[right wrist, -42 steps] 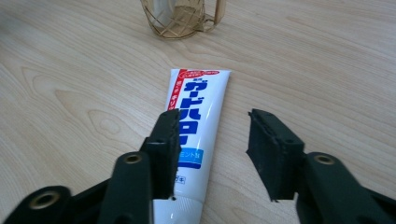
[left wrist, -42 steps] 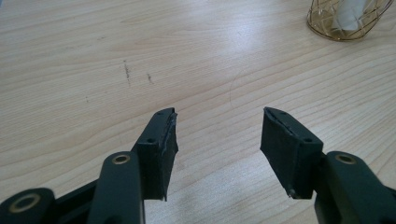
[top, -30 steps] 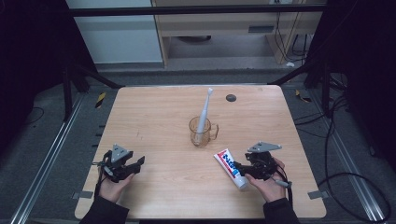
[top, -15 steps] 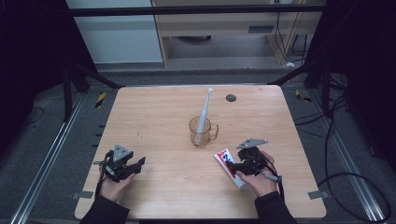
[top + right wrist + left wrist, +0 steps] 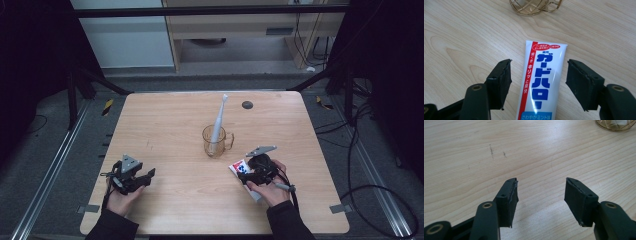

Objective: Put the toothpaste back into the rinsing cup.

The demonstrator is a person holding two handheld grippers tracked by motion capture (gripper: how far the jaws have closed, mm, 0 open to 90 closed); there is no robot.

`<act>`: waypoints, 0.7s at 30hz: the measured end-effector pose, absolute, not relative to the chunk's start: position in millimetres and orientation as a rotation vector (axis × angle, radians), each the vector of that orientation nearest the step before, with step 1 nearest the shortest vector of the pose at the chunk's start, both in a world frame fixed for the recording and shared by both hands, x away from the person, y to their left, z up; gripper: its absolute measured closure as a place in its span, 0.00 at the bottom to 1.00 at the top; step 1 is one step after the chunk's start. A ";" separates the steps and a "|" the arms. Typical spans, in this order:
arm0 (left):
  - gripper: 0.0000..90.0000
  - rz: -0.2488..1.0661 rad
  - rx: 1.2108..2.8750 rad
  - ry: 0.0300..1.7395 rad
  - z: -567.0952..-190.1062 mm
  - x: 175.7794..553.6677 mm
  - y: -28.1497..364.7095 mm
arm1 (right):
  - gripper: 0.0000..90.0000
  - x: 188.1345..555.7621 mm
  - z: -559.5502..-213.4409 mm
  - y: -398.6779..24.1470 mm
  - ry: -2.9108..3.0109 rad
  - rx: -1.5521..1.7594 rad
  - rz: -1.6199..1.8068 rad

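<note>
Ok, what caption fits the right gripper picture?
Open right gripper straddling a flat-lying white, red and blue toothpaste tube on the wooden table.

One worktop (image 5: 165, 125) carried the lot. On it there was one glass mug (image 5: 217, 142) near the centre, with one white toothbrush (image 5: 219, 117) standing in it. One toothpaste tube (image 5: 240, 168) lay at about four o'clock from the mug. One dark round spot (image 5: 247, 104) sat at one o'clock. There were two grippers: left gripper (image 5: 148, 175), right gripper (image 5: 250, 177).
</note>
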State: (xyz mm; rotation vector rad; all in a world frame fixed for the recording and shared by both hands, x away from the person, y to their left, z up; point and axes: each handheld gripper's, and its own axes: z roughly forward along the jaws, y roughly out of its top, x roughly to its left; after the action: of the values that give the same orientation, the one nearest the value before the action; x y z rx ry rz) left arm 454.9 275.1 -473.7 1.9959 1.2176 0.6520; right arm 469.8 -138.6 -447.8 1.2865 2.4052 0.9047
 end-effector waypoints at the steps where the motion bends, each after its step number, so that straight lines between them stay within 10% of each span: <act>1: 0.48 0.654 1.997 1.219 -474.0 454.8 275.3 | 0.40 470.7 -449.0 -137.7 2.407 1.281 0.896; 21: 0.48 0.659 2.009 1.216 -475.0 455.1 275.0 | 0.39 479.4 -464.5 -132.9 2.445 1.316 0.813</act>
State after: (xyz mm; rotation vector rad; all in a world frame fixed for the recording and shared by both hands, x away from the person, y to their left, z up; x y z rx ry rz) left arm 455.1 275.0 -475.0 2.0093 1.2162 0.6589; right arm 479.4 -132.9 -464.5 1.3158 2.4452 0.8132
